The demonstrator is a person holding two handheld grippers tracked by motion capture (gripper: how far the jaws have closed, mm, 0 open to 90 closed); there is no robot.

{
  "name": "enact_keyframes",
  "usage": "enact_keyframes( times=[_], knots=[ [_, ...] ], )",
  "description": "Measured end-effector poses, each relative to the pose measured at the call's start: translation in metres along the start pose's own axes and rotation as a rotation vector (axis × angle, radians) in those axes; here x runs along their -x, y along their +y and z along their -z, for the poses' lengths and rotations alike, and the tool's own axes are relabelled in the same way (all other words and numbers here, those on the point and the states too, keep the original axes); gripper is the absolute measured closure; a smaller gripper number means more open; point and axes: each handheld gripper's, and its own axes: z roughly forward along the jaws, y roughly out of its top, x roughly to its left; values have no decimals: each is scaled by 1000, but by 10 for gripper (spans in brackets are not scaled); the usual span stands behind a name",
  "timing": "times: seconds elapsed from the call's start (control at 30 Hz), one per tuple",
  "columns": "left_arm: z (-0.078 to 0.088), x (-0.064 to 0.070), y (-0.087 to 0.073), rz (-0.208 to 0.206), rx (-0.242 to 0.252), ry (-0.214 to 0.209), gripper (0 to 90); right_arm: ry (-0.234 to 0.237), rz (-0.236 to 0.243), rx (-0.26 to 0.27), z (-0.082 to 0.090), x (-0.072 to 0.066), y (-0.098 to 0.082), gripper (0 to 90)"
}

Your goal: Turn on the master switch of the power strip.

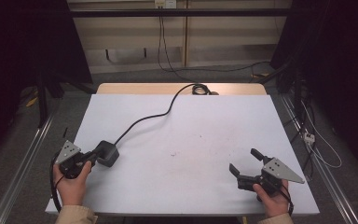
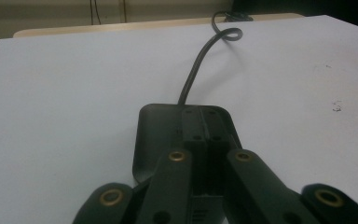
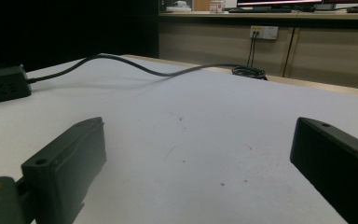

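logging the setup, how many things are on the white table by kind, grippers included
grippers: 2, left gripper shut with its tips at the black power cube, right gripper open
black power cube: 1
black cable from the cube: 1
total: 4

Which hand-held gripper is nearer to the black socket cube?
Left. The left hand-held gripper touches the socket cube, jaws shut; the right hand-held gripper is across the table, open.

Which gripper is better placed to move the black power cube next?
Left. The left gripper is shut right at the black power cube, jaws over its top. The right gripper sits open across the white table, far from it.
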Motion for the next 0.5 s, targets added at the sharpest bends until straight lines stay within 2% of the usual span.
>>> enact_keyframes(
  times=[0.3, 0.5],
  knots=[
    [0, 0, 0, 10, 2, 1, 900, 5, 6, 1, 0, 0, 0, 33],
    [0, 1, 0, -1, 0, 6, 900, 4, 5, 3, 0, 0, 0, 33]
  ],
)
